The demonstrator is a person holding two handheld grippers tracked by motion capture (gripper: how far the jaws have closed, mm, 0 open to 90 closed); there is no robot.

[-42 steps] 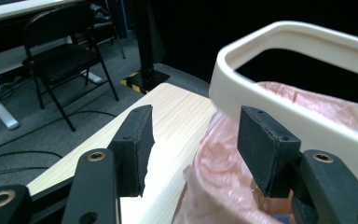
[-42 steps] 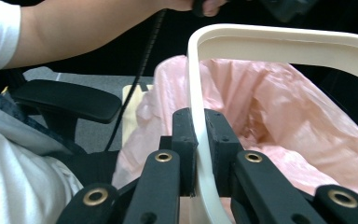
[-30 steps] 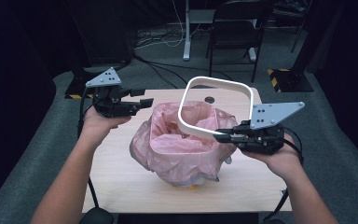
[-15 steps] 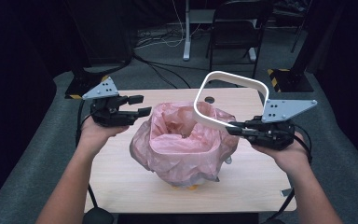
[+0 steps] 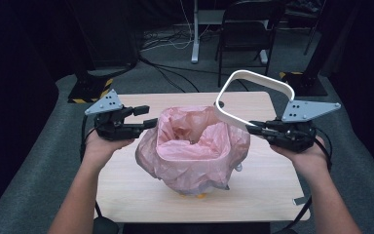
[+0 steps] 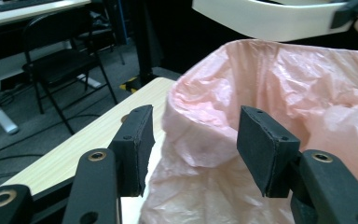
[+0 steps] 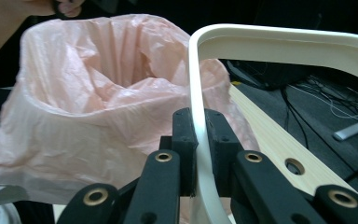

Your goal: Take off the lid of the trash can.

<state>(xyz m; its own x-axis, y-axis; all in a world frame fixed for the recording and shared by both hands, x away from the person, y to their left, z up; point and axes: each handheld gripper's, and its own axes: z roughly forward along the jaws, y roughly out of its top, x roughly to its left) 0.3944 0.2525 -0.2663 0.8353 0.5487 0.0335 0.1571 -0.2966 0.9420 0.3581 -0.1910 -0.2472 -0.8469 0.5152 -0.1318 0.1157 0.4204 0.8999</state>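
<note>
Item: white ring frame (image 5: 253,95), clamped by its thin rim between the closed jaws of the right gripper (image 5: 253,128), held tilted in the air above the far right edge of the bin. Item: bin lined with pink bag (image 5: 192,146), standing mid-table (image 5: 126,195). Left gripper (image 5: 143,117): jaws apart, nothing between them, just beside the bag's left rim

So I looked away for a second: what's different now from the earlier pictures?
The right gripper, shut on the white ring, carried it off the pink bag to the right. The left gripper, open, came down toward the bag's edge. The bag stayed put on the table.
</note>
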